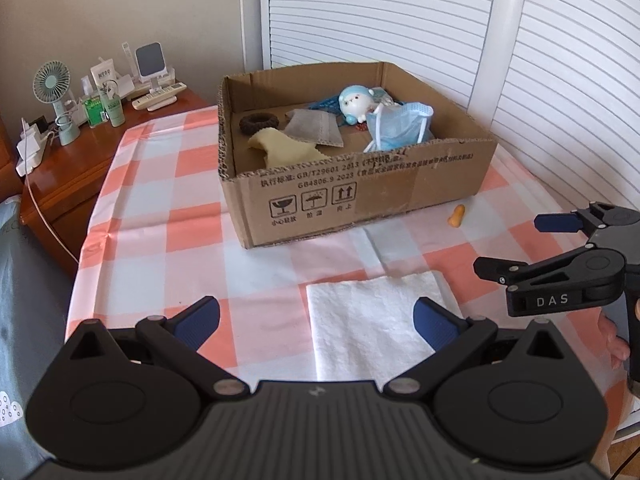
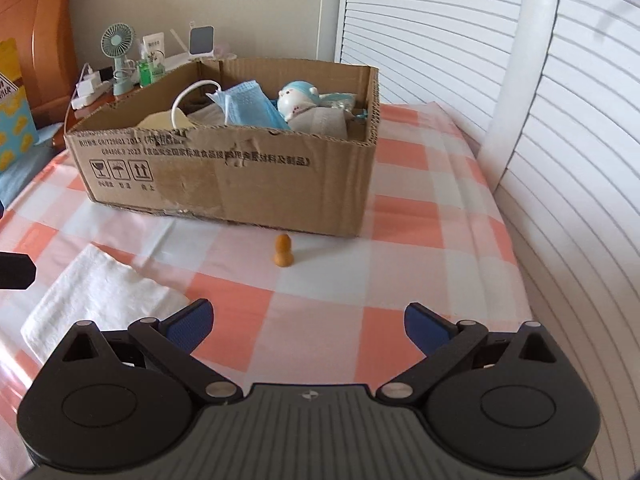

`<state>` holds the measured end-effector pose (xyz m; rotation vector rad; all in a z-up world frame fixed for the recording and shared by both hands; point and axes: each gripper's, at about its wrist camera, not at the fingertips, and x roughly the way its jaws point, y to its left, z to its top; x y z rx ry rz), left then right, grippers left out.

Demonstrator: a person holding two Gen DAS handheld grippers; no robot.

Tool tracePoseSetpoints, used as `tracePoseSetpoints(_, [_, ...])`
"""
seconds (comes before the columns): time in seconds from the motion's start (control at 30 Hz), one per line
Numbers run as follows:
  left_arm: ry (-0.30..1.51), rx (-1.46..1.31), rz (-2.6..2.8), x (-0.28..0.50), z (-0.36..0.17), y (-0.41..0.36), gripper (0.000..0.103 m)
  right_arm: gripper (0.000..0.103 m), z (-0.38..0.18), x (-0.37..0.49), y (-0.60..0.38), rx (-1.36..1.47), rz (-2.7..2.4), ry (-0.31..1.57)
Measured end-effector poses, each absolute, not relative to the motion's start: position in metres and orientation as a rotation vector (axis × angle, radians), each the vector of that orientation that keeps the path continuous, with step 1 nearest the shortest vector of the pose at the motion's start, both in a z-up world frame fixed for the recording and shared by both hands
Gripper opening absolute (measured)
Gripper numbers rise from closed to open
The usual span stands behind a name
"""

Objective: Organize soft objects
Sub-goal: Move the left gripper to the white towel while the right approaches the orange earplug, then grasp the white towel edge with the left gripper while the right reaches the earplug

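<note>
An open cardboard box [image 1: 360, 200] [image 2: 248, 184] stands on the checked tablecloth. It holds a blue face mask [image 1: 400, 126] [image 2: 250, 106], a blue-and-white plush toy [image 1: 354, 104] [image 2: 298, 100], a grey cloth [image 1: 314, 128], a yellowish cloth [image 1: 280, 148] and a dark hair tie [image 1: 258, 123]. A folded white towel [image 1: 372, 320] [image 2: 96, 292] lies in front of the box. A small orange earplug [image 1: 456, 216] [image 2: 283, 251] lies beside the box's front. My left gripper [image 1: 316, 322] is open above the towel's near part. My right gripper [image 2: 306, 326] [image 1: 516, 246] is open and empty, short of the earplug.
A wooden nightstand [image 1: 80, 168] at the back left carries a small fan [image 1: 54, 100] [image 2: 118, 58], bottles, remotes and a charger. White louvred doors [image 1: 540, 60] [image 2: 580, 160] stand close behind and to the right. The table's edge runs along the left.
</note>
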<state>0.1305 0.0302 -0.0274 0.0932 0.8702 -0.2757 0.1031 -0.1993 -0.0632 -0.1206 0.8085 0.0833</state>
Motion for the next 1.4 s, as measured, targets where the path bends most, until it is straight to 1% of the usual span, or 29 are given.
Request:
tracePoseSetpoints(0.17, [0.955, 0.066, -0.31, 0.134, -0.046, 0.024, 0.102, 0.103, -0.068, 0.09, -0.202, -0.191, 0.061, 0.81])
tracePoseSetpoints(0.33, [1.051, 0.059, -0.328, 0.14, -0.069, 0.015, 0.102, 0.103, -0.071, 0.084, -0.202, -0.195, 0.085, 0.808])
tracePoseSetpoints(0.67, [1.048, 0.137, -0.352, 0.141, -0.069, -0.02, 0.102, 0.103, -0.075, 0.078, -0.222, -0.137, 0.094, 0.8])
tracePoseSetpoints(1.0, [0.989, 0.167, -0.375, 0.138, -0.072, -0.046, 0.102, 0.103, -0.077, 0.073, -0.232, -0.116, 0.091, 0.784])
tracePoseSetpoints(1.03, [0.981, 0.164, -0.375, 0.137, -0.072, -0.047, 0.1, 0.103, -0.077, 0.073, -0.232, -0.116, 0.091, 0.784])
tracePoseSetpoints(1.07, [0.966, 0.165, -0.383, 0.136, -0.071, -0.047, 0.094, 0.103, -0.077, 0.073, -0.232, -0.116, 0.091, 0.783])
tracePoseSetpoints(1.1, [0.952, 0.168, -0.394, 0.133, -0.069, -0.047, 0.083, 0.103, -0.077, 0.073, -0.232, -0.115, 0.091, 0.783])
tracePoseSetpoints(1.13, [0.937, 0.171, -0.407, 0.132, -0.068, -0.047, 0.078, 0.103, -0.077, 0.073, -0.232, -0.115, 0.09, 0.783])
tracePoseSetpoints(1.17, [0.93, 0.172, -0.416, 0.13, -0.066, -0.047, 0.069, 0.103, -0.077, 0.073, -0.231, -0.114, 0.087, 0.784])
tracePoseSetpoints(1.2, [0.923, 0.176, -0.424, 0.129, -0.065, -0.047, 0.065, 0.103, -0.076, 0.073, -0.231, -0.114, 0.085, 0.784])
tracePoseSetpoints(1.23, [0.916, 0.18, -0.429, 0.129, -0.065, -0.048, 0.062, 0.103, -0.076, 0.073, -0.23, -0.114, 0.083, 0.785])
tracePoseSetpoints(1.3, [0.902, 0.182, -0.428, 0.129, -0.064, -0.047, 0.053, 0.103, -0.076, 0.074, -0.229, -0.117, 0.078, 0.787])
tracePoseSetpoints(1.33, [0.897, 0.184, -0.428, 0.13, -0.064, -0.046, 0.05, 0.103, -0.076, 0.075, -0.229, -0.119, 0.078, 0.789])
tracePoseSetpoints(1.4, [0.891, 0.178, -0.424, 0.132, -0.063, -0.041, 0.038, 0.103, -0.075, 0.076, -0.228, -0.126, 0.076, 0.792])
